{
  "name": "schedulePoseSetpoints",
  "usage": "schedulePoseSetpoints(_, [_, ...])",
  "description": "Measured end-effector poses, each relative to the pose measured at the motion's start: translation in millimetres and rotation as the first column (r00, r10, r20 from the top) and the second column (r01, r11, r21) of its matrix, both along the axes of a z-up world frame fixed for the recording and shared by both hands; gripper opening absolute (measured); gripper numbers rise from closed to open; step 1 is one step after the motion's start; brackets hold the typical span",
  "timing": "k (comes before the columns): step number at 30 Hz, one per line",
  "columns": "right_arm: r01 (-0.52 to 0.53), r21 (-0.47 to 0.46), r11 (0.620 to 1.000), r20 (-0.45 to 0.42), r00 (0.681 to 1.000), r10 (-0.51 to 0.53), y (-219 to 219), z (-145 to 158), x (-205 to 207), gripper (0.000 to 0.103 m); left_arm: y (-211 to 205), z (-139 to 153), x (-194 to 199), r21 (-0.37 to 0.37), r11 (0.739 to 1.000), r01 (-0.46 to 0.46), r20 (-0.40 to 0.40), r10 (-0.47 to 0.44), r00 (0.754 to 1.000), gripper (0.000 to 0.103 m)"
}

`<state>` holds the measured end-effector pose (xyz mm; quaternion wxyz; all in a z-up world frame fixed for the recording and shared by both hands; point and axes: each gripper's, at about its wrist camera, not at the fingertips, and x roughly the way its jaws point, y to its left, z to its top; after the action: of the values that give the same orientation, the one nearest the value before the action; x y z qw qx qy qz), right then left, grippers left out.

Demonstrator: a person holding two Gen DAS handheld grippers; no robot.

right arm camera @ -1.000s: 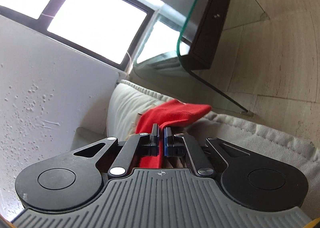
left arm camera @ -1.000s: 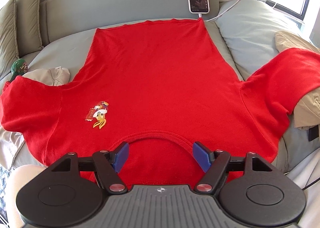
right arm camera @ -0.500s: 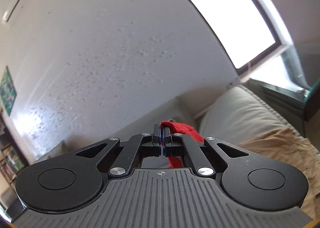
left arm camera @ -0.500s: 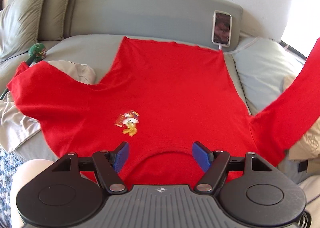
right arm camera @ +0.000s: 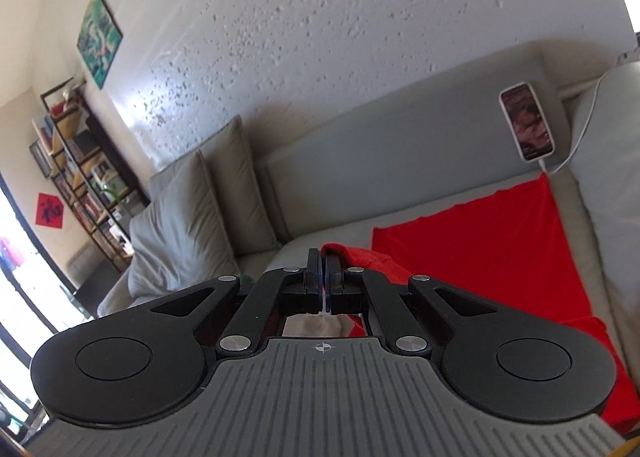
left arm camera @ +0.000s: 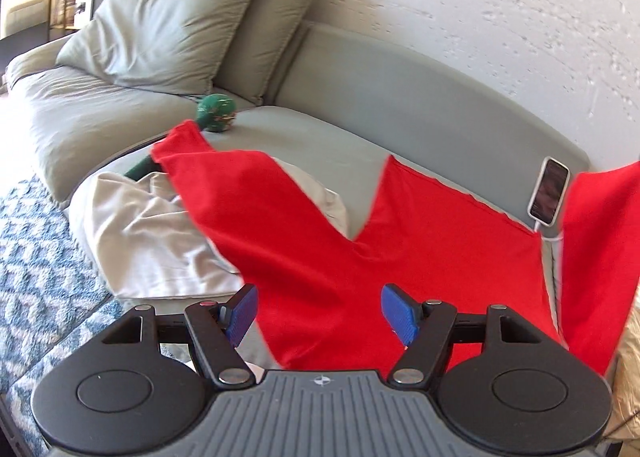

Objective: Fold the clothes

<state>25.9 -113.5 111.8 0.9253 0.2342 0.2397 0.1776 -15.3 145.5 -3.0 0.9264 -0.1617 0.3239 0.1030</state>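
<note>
A long-sleeved red cotton shirt (left arm camera: 440, 241) is spread across the grey upholstered sofa (left arm camera: 360, 97). The left tongs (left arm camera: 318, 311) are held wide apart above it, gripping nothing. A red sleeve end (right arm camera: 352, 253) is pinched in the closed right tongs (right arm camera: 322, 277).

Matt red knit cloth shirt (left arm camera: 440, 241); smooth grey fabric sofa (left arm camera: 400, 93); rough speckled plaster wall (right arm camera: 360, 17); matt black plastic left hand-held gripper (left arm camera: 318, 315), blue ribbed pads (left arm camera: 400, 315); glossy phone (right arm camera: 528, 127).
</note>
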Motion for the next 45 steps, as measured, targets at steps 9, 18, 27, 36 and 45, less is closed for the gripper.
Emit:
schedulePoseSetpoints(9, [-0.091, -0.074, 0.993, -0.156, 0.985, 0.079, 90.4, -59.7, 46.8, 0.001, 31.7, -5.4, -4.8, -0.04, 0.996, -0.075, -0.017, 0.074, 0.997, 0.067])
schedulePoseSetpoints(18, [-0.313, -0.31, 0.898, -0.391, 0.903, 0.179, 142.7, -138.6, 73.3, 0.046, 39.2, -14.7, -4.4, -0.063, 0.993, -0.104, -0.05, 0.101, 0.994, 0.067])
schedulePoseSetpoints(27, [-0.309, -0.076, 0.948, -0.418, 0.873, 0.251, 56.7, -118.3, 42.8, 0.057, 24.5, -17.8, 3.2, -0.014, 0.999, -0.03, -0.063, 0.029, 0.998, 0.068])
schedulePoseSetpoints(36, [-0.037, 0.112, 0.993, -0.442, 0.893, 0.083, -64.3, -126.3, -16.8, 0.057, -46.8, -41.2, 18.6, 0.295, 0.912, 0.283, 0.002, -0.297, 0.955, 0.059])
schedulePoseSetpoints(45, [0.022, 0.191, 0.981, -0.535, 0.84, 0.085, -89.8, -169.6, -28.5, 0.057, -104.4, -83.5, 36.7, 0.55, 0.675, 0.491, -0.159, -0.493, 0.855, 0.056])
